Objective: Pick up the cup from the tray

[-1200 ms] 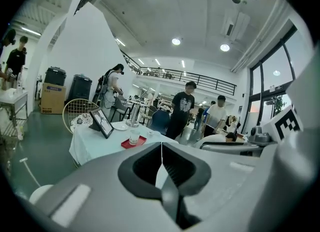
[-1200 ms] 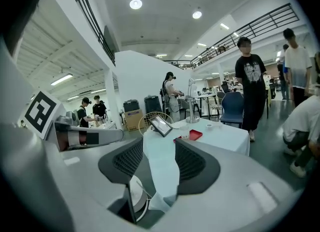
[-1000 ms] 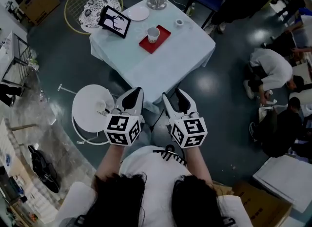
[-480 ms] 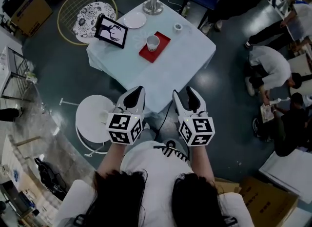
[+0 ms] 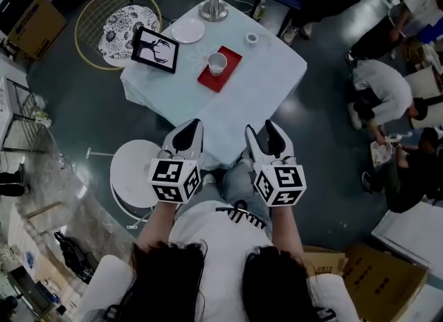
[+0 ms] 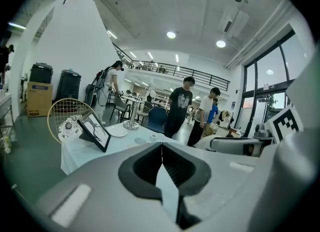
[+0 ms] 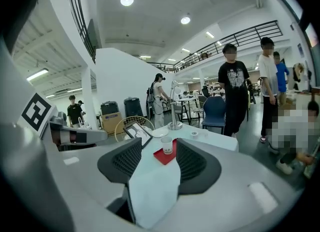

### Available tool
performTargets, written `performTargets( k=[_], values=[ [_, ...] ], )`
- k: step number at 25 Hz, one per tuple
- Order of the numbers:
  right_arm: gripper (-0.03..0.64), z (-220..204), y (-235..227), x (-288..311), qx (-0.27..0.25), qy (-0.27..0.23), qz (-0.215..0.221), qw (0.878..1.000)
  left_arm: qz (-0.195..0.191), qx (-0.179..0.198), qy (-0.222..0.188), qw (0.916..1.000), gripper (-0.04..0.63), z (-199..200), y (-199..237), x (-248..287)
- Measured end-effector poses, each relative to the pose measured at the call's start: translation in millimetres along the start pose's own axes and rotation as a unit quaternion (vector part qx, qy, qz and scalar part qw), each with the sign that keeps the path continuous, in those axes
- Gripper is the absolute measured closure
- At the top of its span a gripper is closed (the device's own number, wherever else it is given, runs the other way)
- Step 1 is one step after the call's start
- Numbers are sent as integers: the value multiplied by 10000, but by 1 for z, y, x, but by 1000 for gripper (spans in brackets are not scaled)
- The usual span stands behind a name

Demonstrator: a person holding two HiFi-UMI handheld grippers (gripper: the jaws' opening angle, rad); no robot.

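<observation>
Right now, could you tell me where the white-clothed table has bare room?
The white cloth is bare from the red tray to the near corner. The far end is crowded: black picture frame, white plate, metal stand, small white ring.

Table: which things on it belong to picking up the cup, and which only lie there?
For the job: cup, tray.
Lying about: picture frame, plate, metal stand, small white object.
</observation>
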State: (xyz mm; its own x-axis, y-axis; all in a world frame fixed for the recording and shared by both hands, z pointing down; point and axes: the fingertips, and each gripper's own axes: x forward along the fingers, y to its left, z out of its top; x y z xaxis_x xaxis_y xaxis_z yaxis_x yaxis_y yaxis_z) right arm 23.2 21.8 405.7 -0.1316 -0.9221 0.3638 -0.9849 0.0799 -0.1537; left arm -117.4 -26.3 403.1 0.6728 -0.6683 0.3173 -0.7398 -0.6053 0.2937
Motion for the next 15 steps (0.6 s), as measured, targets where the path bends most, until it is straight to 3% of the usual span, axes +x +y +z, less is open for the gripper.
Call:
performTargets(
  k=[15],
  values=[
    [315,19,4,95,-491,6,752,9960,469,-56,-158,9988,595,19,46,51]
  ],
)
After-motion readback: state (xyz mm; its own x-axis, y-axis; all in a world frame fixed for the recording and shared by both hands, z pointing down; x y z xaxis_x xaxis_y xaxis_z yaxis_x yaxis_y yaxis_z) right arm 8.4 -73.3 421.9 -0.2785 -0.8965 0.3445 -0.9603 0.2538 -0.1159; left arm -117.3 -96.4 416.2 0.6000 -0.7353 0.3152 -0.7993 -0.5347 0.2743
